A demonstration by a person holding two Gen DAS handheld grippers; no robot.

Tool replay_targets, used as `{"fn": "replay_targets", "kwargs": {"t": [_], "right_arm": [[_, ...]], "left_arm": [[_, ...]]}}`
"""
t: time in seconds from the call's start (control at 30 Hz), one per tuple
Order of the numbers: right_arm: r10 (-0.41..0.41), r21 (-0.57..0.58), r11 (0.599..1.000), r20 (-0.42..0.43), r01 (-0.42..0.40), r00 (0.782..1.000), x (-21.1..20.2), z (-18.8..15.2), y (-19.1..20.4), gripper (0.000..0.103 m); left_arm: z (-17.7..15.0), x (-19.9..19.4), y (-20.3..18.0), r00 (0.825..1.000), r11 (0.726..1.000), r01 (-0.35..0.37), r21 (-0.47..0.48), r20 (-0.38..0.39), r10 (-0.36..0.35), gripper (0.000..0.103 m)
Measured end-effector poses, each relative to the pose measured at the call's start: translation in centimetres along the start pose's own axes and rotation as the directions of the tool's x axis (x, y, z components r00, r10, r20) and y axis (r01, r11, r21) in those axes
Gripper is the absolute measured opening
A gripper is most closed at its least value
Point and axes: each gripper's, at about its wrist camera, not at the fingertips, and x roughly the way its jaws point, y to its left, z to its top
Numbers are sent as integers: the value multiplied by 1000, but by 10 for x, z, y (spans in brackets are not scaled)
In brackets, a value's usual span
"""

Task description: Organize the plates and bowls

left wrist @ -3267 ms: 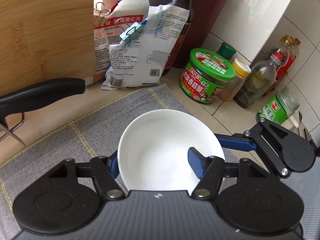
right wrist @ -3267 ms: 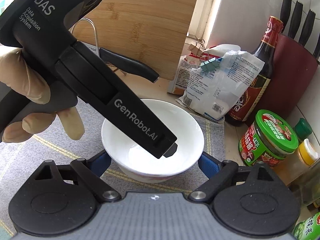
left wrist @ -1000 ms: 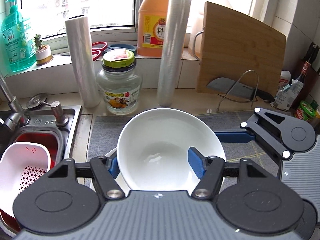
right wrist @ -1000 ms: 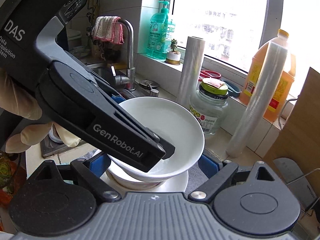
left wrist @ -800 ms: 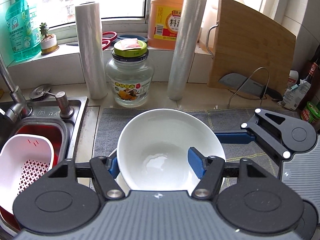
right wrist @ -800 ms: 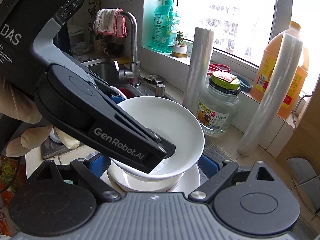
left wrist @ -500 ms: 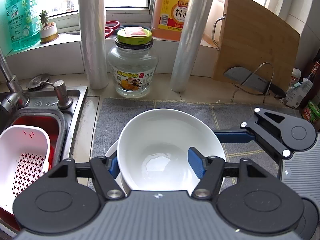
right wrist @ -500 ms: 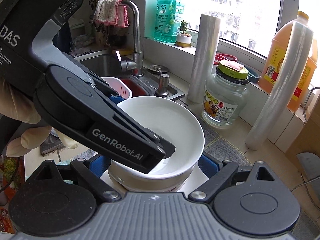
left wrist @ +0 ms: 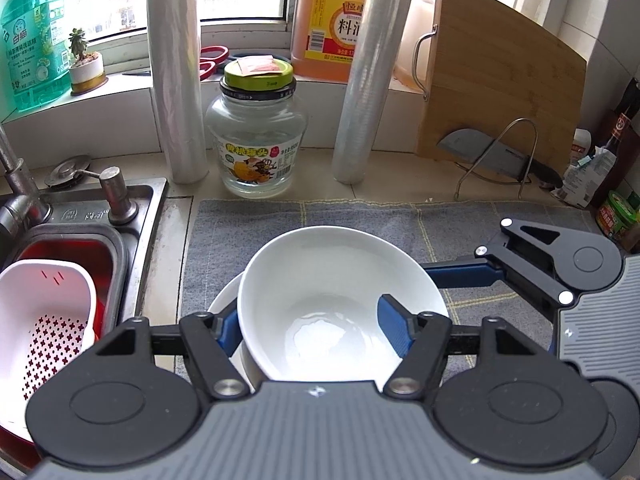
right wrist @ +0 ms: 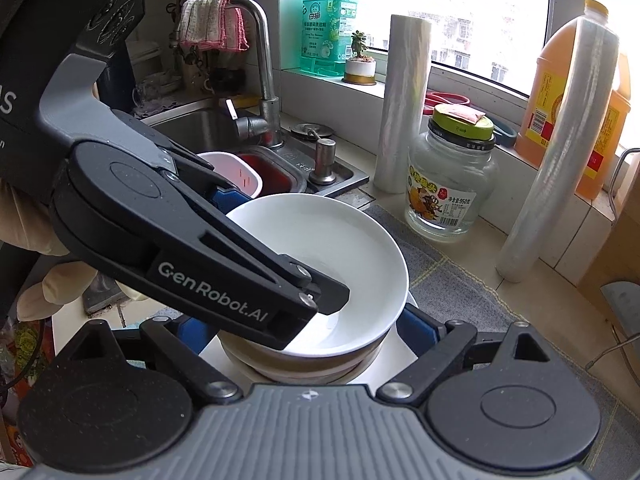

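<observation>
A white bowl rests tilted in a stack of bowls on a white plate. My left gripper pinches its near wall, one finger inside and one outside. Its jaws are opening, but the pads still lie against the wall. My right gripper straddles the same bowl from the side, with a blue finger against each flank. In the left wrist view it reaches in from the right.
The plate sits on a grey mat beside the sink, where a white strainer basket lies. A glass jar, two film rolls, a cutting board and a cleaver line the back. A gloved hand holds the left gripper.
Both grippers carried the bowl from the mat's right end, by the sauce bottles, to the sink side. Over the last second they lowered it into the stack on the plate.
</observation>
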Motion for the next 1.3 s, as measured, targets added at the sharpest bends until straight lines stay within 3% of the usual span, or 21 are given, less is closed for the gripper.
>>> {"fn": "replay_targets", "kwargs": {"t": [0.13,0.3,0.37,0.6,0.7,0.83,0.93,1.07,1.3], "right_arm": [[-8,3,1000,3,8,1000,-1,-2,2,103],[-25,-22,999,23,26,999,-8,0,7,103],[-31,-12,999,16,31,999,-11,0,7,103],[-92,48,994,-40,94,995,-39,-11,9,103],[-156,112,979,-115,169,981,-46,-21,4,103],[-216,206,943,-219,261,952,-57,-40,-5,103],[-257,237,917,-265,321,929,-71,-52,-4,103],[-292,248,900,-268,359,918,-96,-63,6,103],[-318,247,897,-218,368,923,-139,-71,29,103]], "left_arm": [[-1,-3,0,1000,1000,-6,10,19,6,75],[0,-20,-3,994,999,-27,44,109,22,95],[0,-30,-6,986,996,-57,65,160,46,101],[-23,-60,-28,939,969,-226,94,285,192,102],[-42,-67,-42,932,962,-265,58,270,241,102],[-66,-77,-57,948,971,-237,-34,209,238,102],[-80,-88,-68,947,952,-274,-139,135,292,102],[-95,-104,-87,939,929,-325,-180,56,339,102],[-115,-144,-114,926,912,-343,-225,80,368,102]]}}
